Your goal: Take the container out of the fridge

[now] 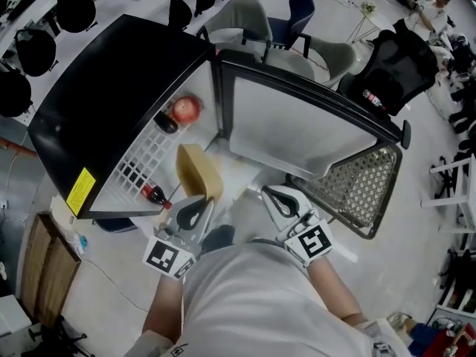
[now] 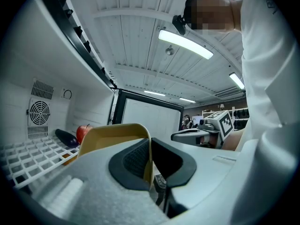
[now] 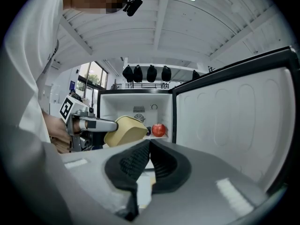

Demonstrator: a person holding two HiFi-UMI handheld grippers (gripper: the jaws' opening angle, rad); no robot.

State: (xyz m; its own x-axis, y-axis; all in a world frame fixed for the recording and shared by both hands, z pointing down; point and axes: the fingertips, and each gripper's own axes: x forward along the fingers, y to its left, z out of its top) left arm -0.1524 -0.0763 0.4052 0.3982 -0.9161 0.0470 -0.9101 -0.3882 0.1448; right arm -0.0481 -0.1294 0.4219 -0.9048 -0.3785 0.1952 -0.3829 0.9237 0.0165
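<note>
Jaws of the left gripper [image 2: 150, 146] are almost shut and pinch one thin wall of the container [image 2: 115, 132]. The container is a tan tub with round corners and a smooth rim. It hangs in the air at the mouth of the open fridge [image 1: 111, 88], just in front of the white wire shelf [image 1: 149, 155]. It looks light and stiff, like thin plastic. Its smooth wall may slip, so a firm pinch at the rim looks best. The right gripper [image 3: 149, 146] has its jaws shut and holds nothing. A round red apple [image 1: 187, 109] and a small bottle [image 1: 152, 193] sit on the shelf.
</note>
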